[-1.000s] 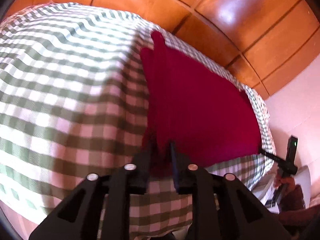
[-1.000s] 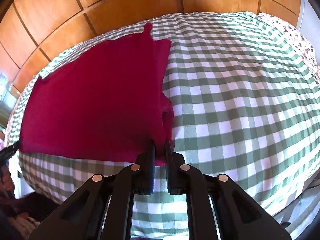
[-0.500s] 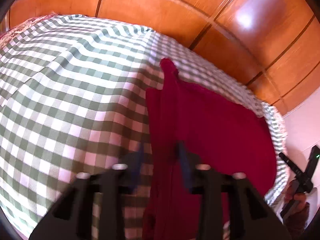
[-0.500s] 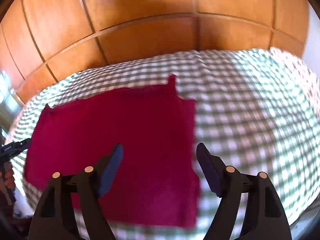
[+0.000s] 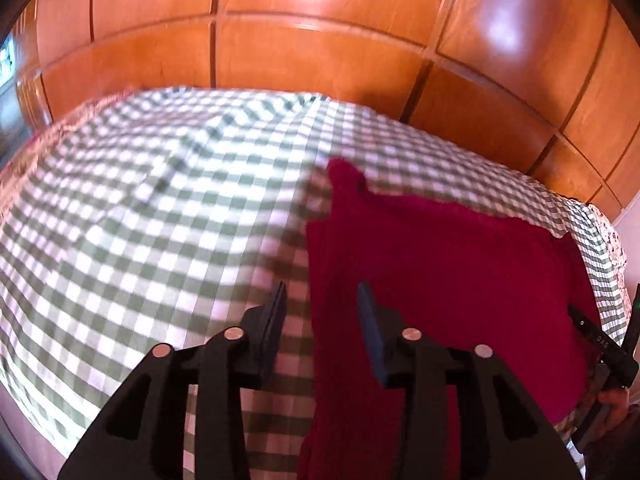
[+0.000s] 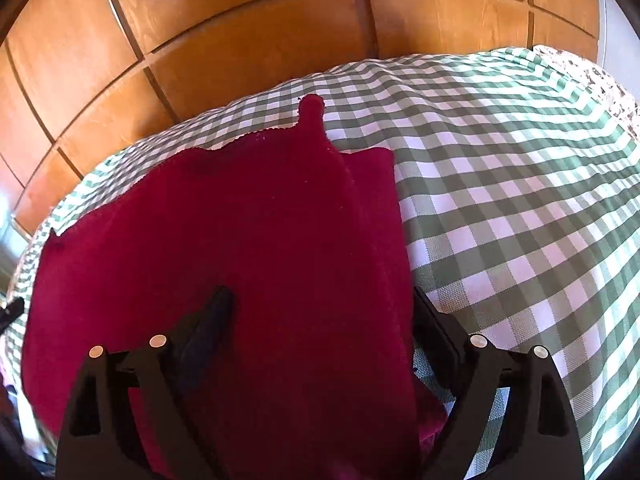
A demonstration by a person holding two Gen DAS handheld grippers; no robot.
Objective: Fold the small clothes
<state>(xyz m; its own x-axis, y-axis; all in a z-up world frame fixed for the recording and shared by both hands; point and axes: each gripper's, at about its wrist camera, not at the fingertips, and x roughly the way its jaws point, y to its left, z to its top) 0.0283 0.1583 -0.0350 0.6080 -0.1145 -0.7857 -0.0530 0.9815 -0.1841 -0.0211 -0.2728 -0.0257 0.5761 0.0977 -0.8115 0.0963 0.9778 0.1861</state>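
Right now the bed [image 6: 520, 200], dressed in a green-and-white check cover with a wall of orange wooden panels [image 5: 320, 40] behind it, carries one dark red garment [image 6: 240, 240] spread flat on its left part as the right wrist view shows it. Its right edge already lies doubled over as a narrower strip running from near to far, with a small tab poking out at the far end. So the garment's long fold line runs away from the person, and both tools sit at its near end.

Over that near end, the right gripper [image 6: 324, 312] hovers with its jaws opening wide; red cloth shows between them, but the pads do not press on it. The folded right edge lies just inside its right finger. The left gripper [image 5: 322, 304] stands with jaws opening to a middling gap, straddling that same edge as its own camera shows it: bare check cover under the left finger, red cloth under the right, nothing gripped.

By my judgement the right hand is better placed for the next fold, since more of the garment lies beneath it.
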